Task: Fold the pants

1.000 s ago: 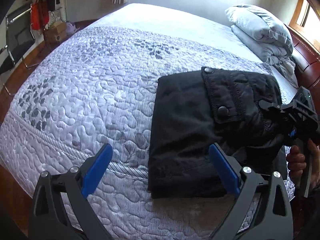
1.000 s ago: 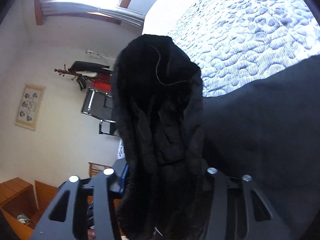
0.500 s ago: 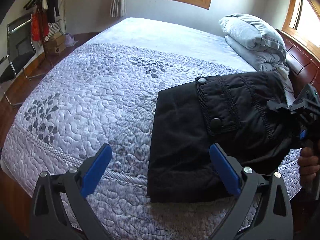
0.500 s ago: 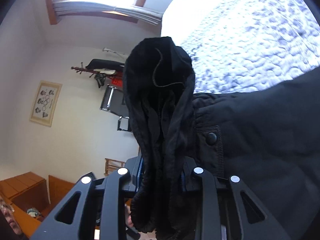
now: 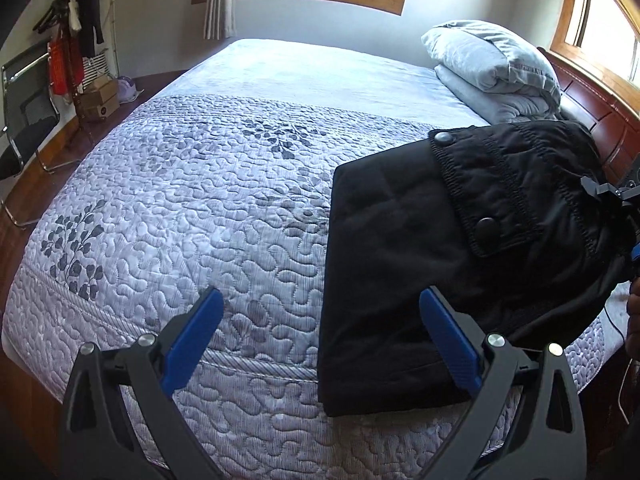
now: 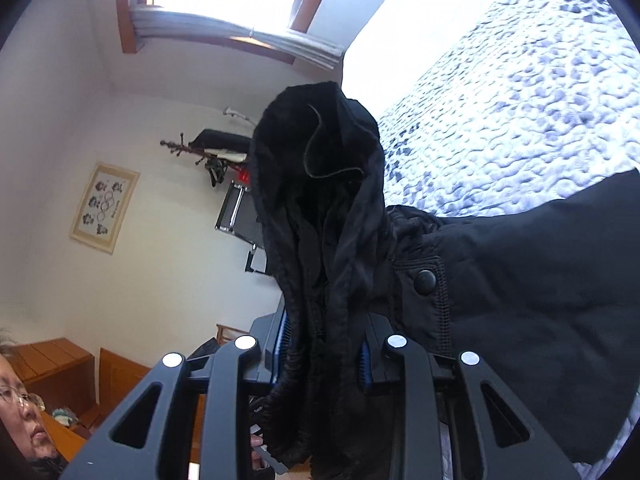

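Observation:
The black pants lie folded at the near right of the bed, with a buttoned pocket flap on top. My left gripper is open and empty, hovering above the pants' left edge. My right gripper is shut on a bunched end of the pants and holds it lifted at the right side; it shows at the right edge of the left wrist view.
The bed has a grey quilted cover. A folded duvet and pillow lie by the wooden headboard. A chair, boxes and a coat rack stand at the left.
My left gripper has pulled back and up from the pants, showing more of the bed. My right gripper has kept its hold and lifted the pants' end further right.

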Tool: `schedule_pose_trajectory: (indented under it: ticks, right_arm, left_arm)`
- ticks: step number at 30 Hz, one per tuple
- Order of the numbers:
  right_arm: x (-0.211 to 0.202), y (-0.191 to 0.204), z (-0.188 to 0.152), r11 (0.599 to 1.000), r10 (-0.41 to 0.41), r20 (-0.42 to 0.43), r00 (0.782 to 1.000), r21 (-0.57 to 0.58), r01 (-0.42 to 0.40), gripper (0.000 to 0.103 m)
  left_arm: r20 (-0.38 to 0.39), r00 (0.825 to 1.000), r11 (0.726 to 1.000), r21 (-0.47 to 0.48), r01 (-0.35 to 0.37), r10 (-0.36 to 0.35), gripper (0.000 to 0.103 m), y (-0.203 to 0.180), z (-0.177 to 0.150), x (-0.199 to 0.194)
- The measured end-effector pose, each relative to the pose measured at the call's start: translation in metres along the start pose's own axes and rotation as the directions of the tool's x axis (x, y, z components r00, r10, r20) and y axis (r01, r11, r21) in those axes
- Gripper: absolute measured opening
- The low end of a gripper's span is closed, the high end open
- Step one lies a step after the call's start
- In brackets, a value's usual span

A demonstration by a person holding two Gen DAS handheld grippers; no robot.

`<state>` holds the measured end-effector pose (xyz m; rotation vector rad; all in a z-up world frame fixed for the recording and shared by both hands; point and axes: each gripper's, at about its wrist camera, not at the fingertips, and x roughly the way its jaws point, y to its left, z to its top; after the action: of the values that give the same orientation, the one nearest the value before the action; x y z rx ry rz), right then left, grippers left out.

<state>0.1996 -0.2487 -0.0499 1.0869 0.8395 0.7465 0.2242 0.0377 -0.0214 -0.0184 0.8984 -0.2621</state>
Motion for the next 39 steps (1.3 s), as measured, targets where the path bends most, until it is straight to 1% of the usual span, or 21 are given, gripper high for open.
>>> schedule_pose_trajectory:
  ticks: [9,10,19,25,32,38,39]
  right_arm:
    - [-0.032,-0.029,-0.006,0.998,-0.025,0.053,0.998,0.058,0.022,0.028]
    - [-0.032,-0.026,-0.005,0.998,-0.028,0.058,0.998,0.064,0.024,0.028]
    - [-0.055,-0.065,-0.008,0.989,-0.062,0.094,0.994,0.143,0.048,0.028]
    - [-0.069,-0.086,-0.011,0.982,-0.075,0.124,0.989,0.181,0.052,0.028]
    - [-0.074,-0.115,-0.012,0.971,-0.111,0.121,0.986,0.223,0.082,0.028]
    - [-0.067,-0.154,-0.018,0.955,-0.14,0.104,0.985,0.279,0.106,0.028]
    - [-0.066,-0.16,-0.019,0.952,-0.133,0.104,0.986,0.291,0.097,0.03]
  left_arm:
    - [-0.028,1.0,0.999,0.054,-0.003,0.004,0.098,-0.015,-0.003,0.007]
    - [-0.029,1.0,0.998,0.057,-0.005,0.006,0.098,-0.016,-0.003,0.008]
    - [-0.051,0.999,0.998,0.056,0.001,0.002,0.098,-0.02,-0.006,0.012]
    - [-0.065,0.998,0.997,0.077,-0.003,0.008,0.098,-0.024,-0.009,0.015]
    - [-0.084,0.996,0.996,0.09,0.004,0.004,0.098,-0.032,-0.012,0.021]
    - [-0.1,0.995,0.993,0.117,0.003,0.009,0.098,-0.04,-0.014,0.025]
    - [-0.103,0.995,0.993,0.121,0.001,0.012,0.098,-0.041,-0.015,0.025]
